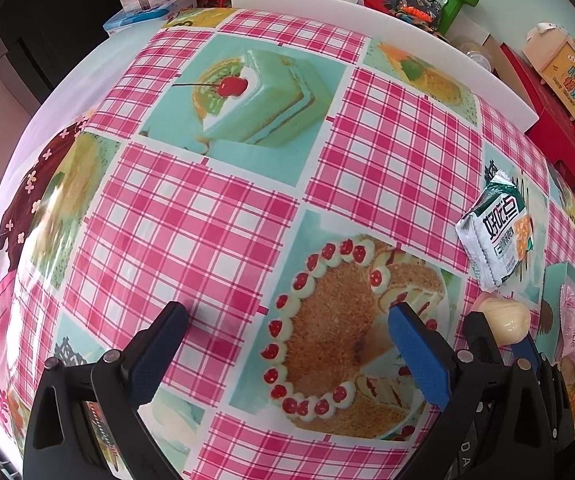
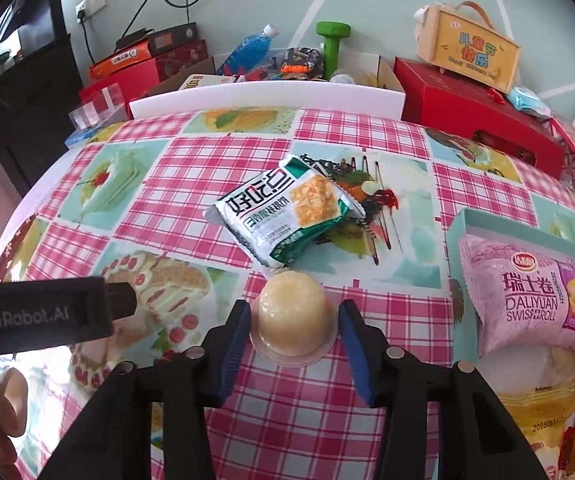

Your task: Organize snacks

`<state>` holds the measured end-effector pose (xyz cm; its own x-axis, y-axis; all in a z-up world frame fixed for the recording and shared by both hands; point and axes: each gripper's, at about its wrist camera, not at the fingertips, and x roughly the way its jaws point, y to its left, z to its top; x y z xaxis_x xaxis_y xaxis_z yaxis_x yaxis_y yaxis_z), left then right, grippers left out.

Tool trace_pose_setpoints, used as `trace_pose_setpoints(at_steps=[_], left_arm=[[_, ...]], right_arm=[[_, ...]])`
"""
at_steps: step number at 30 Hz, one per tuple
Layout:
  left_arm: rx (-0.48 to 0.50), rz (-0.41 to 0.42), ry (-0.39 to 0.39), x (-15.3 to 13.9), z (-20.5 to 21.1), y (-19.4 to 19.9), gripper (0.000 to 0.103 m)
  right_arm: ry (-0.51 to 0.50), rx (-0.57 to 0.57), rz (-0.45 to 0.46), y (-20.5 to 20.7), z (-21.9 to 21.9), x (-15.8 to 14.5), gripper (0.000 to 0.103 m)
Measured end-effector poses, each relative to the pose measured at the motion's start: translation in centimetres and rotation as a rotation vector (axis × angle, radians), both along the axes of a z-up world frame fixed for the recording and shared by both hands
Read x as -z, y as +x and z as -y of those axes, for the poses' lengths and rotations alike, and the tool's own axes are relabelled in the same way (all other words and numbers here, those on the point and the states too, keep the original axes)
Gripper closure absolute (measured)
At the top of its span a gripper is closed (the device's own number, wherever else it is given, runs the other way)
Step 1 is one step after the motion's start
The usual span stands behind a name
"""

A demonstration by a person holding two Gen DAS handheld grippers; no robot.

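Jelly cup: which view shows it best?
The right wrist view. The jelly cup sits upside down, centred between the right gripper's fingers, rim and dome fully visible. The left wrist view catches only its dome near the lower right edge, partly hidden behind that gripper.

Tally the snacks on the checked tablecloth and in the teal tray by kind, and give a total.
Jelly cup, between the right gripper fingers: 1
Green-and-white cracker pack, on the cloth: 1
Pink Swiss roll pack, in the teal tray: 1
Yellow packs, in the tray, partly hidden: at least 1
Total: at least 4
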<state>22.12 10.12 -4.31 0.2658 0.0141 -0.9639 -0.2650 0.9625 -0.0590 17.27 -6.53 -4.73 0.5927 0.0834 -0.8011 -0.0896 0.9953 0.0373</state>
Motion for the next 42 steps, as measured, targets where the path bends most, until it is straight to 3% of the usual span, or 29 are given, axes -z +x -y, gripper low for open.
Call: trace_pose_setpoints(at_steps=[6, 12, 17, 24, 36, 42], left_arm=[[0.012, 0.008, -0.005, -0.1, 0.7, 0.0, 0.003], [0.042, 0.024, -0.019, -0.7, 2.1, 0.1, 0.003], [0.08, 0.058, -0.056, -2.4, 3.8, 0.6, 0.003], [0.165, 0.12, -0.136, -4.6, 7.5, 3.0, 0.003], [0.497, 0.086, -0.098, -3.7, 14.8, 6.8, 0.003], [0.489, 0.063, -0.084, -2.3, 15.6, 8.5, 0.007]], right_arm=[[0.029, 0.019, -0.006, -0.2, 0.9, -0.3, 0.063], [0.08, 0.059, -0.023, -0.3, 2.5, -0.8, 0.063], [0.102, 0.07, 0.038, -0.4, 3.7, -2.9, 0.063], [0.097, 0.106, 0.084, -0.4, 5.5, -4.6, 0.063], [0.144, 0.172, 0.089, -0.3, 8.3, -5.3, 0.063], [0.148, 0.182, 0.08, -0.3, 8.6, -5.2, 0.063]])
